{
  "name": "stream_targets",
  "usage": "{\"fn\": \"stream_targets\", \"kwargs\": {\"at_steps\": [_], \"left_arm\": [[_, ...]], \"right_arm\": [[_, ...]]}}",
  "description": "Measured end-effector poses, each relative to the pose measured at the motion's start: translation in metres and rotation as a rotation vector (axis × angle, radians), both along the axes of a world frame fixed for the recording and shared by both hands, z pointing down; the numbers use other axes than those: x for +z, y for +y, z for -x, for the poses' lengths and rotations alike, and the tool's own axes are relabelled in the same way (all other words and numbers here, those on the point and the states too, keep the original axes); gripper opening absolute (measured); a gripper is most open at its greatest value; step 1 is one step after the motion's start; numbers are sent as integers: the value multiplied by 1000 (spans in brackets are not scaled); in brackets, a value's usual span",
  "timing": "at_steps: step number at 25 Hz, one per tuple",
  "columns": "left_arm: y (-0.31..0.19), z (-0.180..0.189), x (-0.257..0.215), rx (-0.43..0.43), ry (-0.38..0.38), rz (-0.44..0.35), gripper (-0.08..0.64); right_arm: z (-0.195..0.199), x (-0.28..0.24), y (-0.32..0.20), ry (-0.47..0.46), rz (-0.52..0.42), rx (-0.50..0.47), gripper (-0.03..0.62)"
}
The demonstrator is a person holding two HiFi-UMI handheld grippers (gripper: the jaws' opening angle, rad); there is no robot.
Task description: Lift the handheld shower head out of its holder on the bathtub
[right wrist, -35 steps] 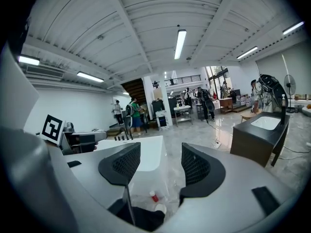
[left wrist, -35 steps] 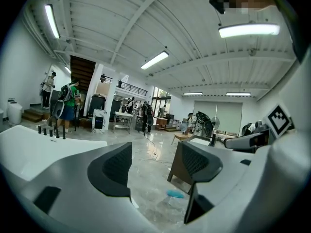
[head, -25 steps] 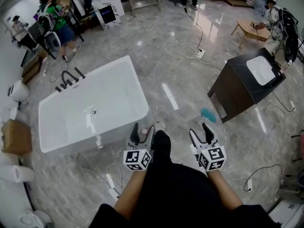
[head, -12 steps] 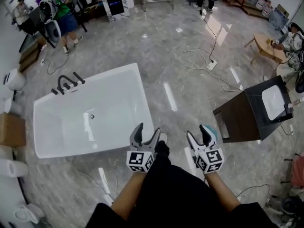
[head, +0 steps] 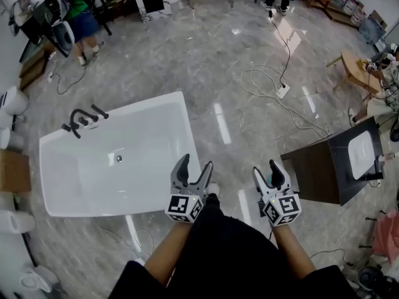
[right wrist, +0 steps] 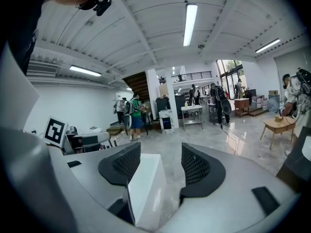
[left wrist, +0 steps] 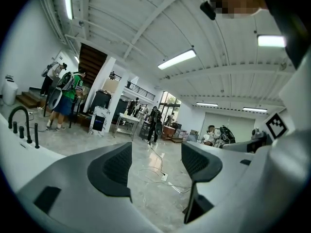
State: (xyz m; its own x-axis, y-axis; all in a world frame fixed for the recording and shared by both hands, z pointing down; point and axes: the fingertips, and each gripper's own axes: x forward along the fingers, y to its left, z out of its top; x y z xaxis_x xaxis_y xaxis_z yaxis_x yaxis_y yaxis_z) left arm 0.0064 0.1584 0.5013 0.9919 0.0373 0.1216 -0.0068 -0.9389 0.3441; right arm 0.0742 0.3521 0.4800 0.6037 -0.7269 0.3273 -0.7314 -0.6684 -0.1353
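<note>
On grey marble floor, white bathtub stands apart from power strip.

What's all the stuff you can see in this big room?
bathtub: one, white, on the floor left of centre.
tap and shower fittings: one set, black, on the bathtub's far left corner.
cabinet: one, dark brown, at the right.
sink: one, white, on top of the cabinet.
power strip: one, white, on the floor, upper right.
stool: one, light wood, far right.
cardboard box: one, brown, left edge.
person: one in a green top, top left.
left gripper: one, grey, open and empty, bottom centre.
right gripper: one, grey, open and empty, beside it.
</note>
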Motion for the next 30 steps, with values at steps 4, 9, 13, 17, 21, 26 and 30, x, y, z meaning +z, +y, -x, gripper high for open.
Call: {"fn": "stream_targets", "kwargs": {"at_steps": [4, 9, 13, 17, 21, 26, 30], "left_arm": [[-31, -21, 6, -14, -4, -7, 295], [-72, -32, 11, -76, -23, 35, 295], [-91, -39, 2, -125, -9, 41, 295], [-100, -37, -5, -160, 3, 38, 296], [-116, -42, 5, -230, -8, 51, 296], [-152, -54, 30, -366, -33, 66, 296], [-193, -70, 53, -514, -66, 46, 295]], "right_arm": [[-37, -10, -32, 24, -5, -12, 232], [-68, -24, -60, 19, -31, -30, 232], [-81, -24, -84, 15, -42, -71, 232], [-89, -17, -117, -12, -58, -130, 232], [-102, -11, -178, -16, -73, -265, 232], [-127, 19, -253, -62, -81, -438, 232], [-155, 55, -318, -120, -60, -624, 232]]}}
